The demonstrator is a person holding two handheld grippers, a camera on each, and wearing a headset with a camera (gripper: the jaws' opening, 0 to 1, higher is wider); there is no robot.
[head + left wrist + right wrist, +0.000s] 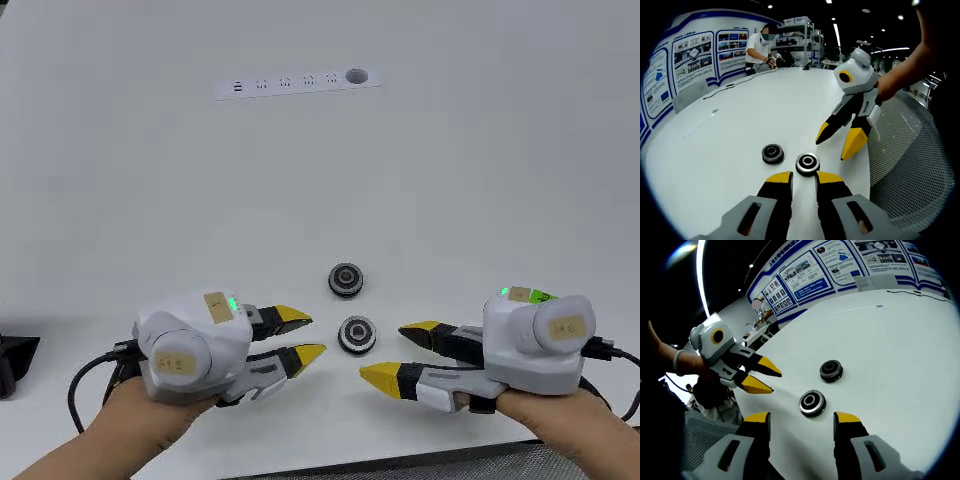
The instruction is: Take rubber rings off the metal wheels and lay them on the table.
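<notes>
White power strip [297, 82]; blue-framed wall posters [732, 47].

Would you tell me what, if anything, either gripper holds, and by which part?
Nothing is held: left gripper and right gripper are open, touching neither the near wheel nor the far wheel.

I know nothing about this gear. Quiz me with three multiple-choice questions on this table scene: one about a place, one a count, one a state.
1. Where is the nearer wheel? A) between the left gripper and right gripper B) on the floor C) gripped in jaws
2. How many wheels lie on the table? A) one B) two C) four
3. How is the left gripper? A) open, empty B) shut on a wheel C) shut, empty
Answers: 1 A, yellow tips flank it; 2 B, the farther wheel lies just beyond it; 3 A, its yellow tips stand apart, holding nothing.
</notes>
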